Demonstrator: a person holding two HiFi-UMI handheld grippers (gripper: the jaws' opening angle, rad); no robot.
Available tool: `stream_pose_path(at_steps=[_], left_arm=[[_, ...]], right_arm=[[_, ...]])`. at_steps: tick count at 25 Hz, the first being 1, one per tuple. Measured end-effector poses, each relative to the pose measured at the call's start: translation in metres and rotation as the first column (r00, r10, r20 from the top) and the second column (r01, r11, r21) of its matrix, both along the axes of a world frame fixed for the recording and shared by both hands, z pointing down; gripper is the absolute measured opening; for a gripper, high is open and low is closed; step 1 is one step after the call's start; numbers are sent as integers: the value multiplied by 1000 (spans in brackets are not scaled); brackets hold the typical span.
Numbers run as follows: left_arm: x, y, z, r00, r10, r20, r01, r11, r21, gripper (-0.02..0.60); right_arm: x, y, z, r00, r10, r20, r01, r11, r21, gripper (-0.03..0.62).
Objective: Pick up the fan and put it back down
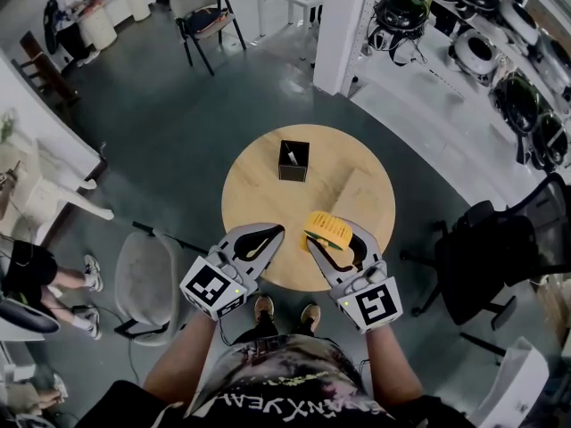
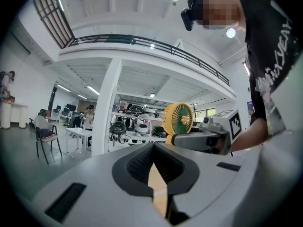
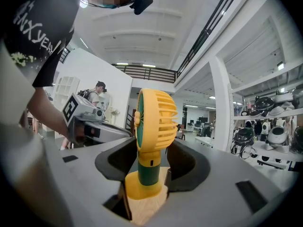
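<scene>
Round wooden table (image 1: 259, 181) fills mid-frame; near its lower edge the right gripper (image 1: 333, 241) clamps the yellow fan (image 1: 327, 227) by its stem, while the left gripper (image 1: 268, 235) is closed and empty; that narrow hold could let the top-heavy fan tilt or slip

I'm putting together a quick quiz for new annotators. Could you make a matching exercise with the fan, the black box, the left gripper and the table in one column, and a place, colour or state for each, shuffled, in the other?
Column one:
1. fan
2. black box
3. left gripper
4. table

Column two:
a. round, pale wood
b. jaws together, nothing in them
c. yellow, upright between the jaws of the right gripper
d. near the table's middle

Pairs: 1-c, 2-d, 3-b, 4-a
</scene>
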State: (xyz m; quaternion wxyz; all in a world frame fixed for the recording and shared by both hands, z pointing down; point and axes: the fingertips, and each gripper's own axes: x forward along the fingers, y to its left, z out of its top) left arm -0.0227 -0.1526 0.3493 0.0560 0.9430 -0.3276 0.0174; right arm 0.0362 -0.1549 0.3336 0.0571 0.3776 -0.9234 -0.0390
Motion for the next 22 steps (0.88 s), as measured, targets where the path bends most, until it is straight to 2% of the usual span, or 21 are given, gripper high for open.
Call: stream_pose_path(at_steps=[22], left_arm=[[-1, 1, 7, 1000, 2, -3, -2, 1000, -6, 12]], right_arm=[[0, 2, 10, 1000, 7, 2, -7, 1000, -14, 202]])
